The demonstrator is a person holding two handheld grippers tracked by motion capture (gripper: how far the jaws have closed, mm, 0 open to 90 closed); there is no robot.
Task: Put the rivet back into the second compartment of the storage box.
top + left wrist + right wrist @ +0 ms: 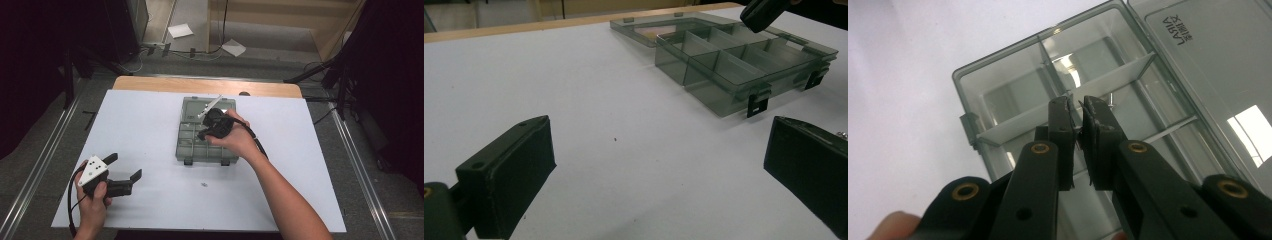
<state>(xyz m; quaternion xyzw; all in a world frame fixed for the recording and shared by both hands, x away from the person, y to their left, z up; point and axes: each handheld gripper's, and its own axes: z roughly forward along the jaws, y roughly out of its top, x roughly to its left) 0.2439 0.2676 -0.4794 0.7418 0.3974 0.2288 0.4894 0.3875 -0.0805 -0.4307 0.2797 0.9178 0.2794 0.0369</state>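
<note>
A smoky clear compartment box (186, 145) lies open at the table's middle, with its lid (192, 107) flat on the far side. My right gripper (202, 134) hovers over the box and points down into it. In the right gripper view its jaws (1079, 125) stand almost together above a divided compartment (1013, 95), pinching a tiny metal piece, apparently a screw (1078, 131). Another small screw (1110, 102) lies in the box beyond the tips. My left gripper (125, 167) rests on the white table near the front left, open with nothing between its pads (514, 175).
A tiny loose screw (204, 184) lies on the white table sheet (300, 190) in front of the box. The box's black latches (758, 104) face the person. A wooden edge (150, 84) runs along the far side; dark stands and cables flank the table.
</note>
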